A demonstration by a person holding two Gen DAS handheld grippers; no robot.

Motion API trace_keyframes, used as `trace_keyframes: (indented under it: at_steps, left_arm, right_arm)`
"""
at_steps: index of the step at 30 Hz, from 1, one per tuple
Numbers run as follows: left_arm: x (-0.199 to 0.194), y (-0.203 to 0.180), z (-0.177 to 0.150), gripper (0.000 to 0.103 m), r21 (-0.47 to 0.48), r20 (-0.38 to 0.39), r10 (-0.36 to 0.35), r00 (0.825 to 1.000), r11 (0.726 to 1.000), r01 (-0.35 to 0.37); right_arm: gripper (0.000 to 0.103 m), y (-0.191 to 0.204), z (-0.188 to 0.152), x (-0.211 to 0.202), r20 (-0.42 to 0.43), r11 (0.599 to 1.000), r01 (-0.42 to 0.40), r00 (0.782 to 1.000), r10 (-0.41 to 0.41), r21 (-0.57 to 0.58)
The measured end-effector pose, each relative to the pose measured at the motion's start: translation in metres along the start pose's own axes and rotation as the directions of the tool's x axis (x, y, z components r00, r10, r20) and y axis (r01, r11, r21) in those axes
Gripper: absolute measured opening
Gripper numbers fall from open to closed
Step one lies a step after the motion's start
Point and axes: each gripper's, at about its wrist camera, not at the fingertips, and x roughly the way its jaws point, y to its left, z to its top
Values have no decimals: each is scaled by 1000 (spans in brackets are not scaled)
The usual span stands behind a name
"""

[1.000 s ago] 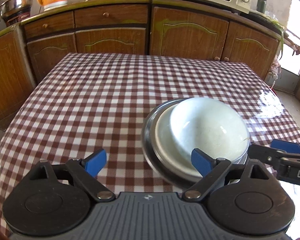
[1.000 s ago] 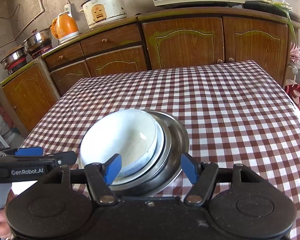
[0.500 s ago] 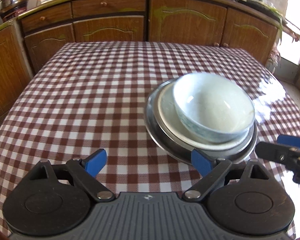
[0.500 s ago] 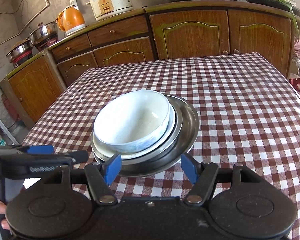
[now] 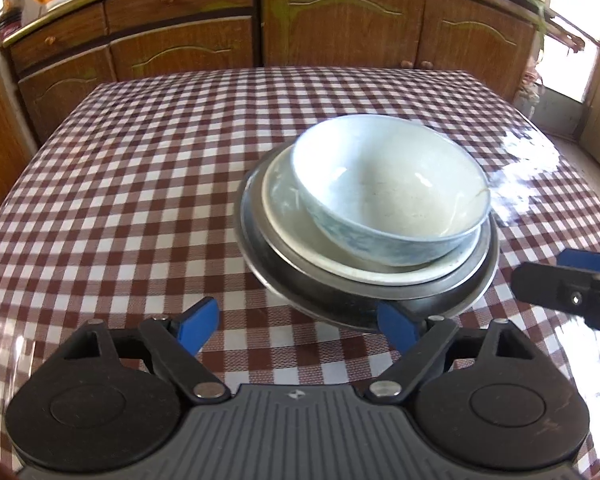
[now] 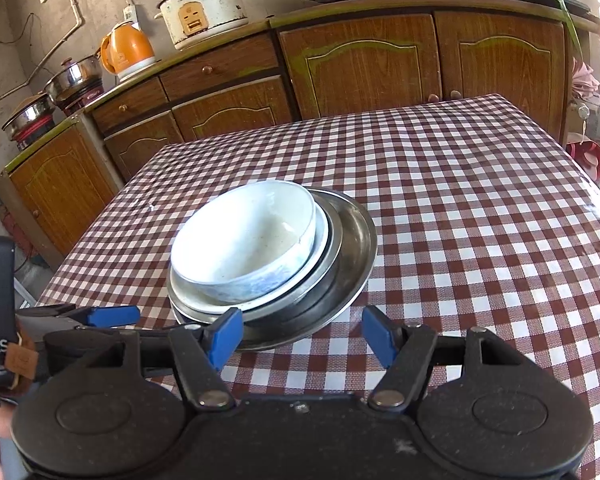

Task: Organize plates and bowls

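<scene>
A: Materials, stack on the table (image 6: 480, 208)?
B: One pale glazed bowl (image 6: 244, 248), round, faint blue mottling outside. It sits upright in one white plate (image 5: 300, 236), which lies in shiny steel plates (image 6: 356, 240); I see at least two steel rims, exact count unclear. The cloth is glossy red-and-white check.
A: Position?
B: Toward the near edge of the table, roughly mid-width.
A: Left gripper (image 5: 298, 326)?
B: Angled downward, jaws wide and closing. Its right pad overlaps the near steel rim; contact cannot be told, and nothing is gripped.
A: Right gripper (image 6: 302, 334)?
B: Also tilted down, jaws apart, nothing gripped. Its left pad sits at the stack's near edge, and the outer steel rim's near edge lies between the pads. Two grippers, side by side at the near edge.
</scene>
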Motion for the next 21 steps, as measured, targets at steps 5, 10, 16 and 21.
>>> trace_keyframes:
  at_steps: [5, 10, 16, 21]
  left_arm:
    - [-8, 13, -8, 90, -20, 13, -38, 999, 999, 39]
    - [-22, 42, -13, 91, -75, 54, -15, 998, 997, 19]
    - [-13, 65, -6, 90, -150, 46, 46, 998, 988, -39]
    - [4, 59, 5, 89, -139, 25, 39, 999, 990, -35]
  right_arm:
    - [79, -2, 0, 2, -7, 1000, 11, 1000, -11, 5]
    - [79, -5, 2, 4, -2, 1000, 18, 1000, -17, 18]
    - [79, -1, 2, 6, -4, 1000, 7, 1000, -7, 13]
    - [79, -1, 5, 7, -1, 1000, 4, 1000, -4, 14]
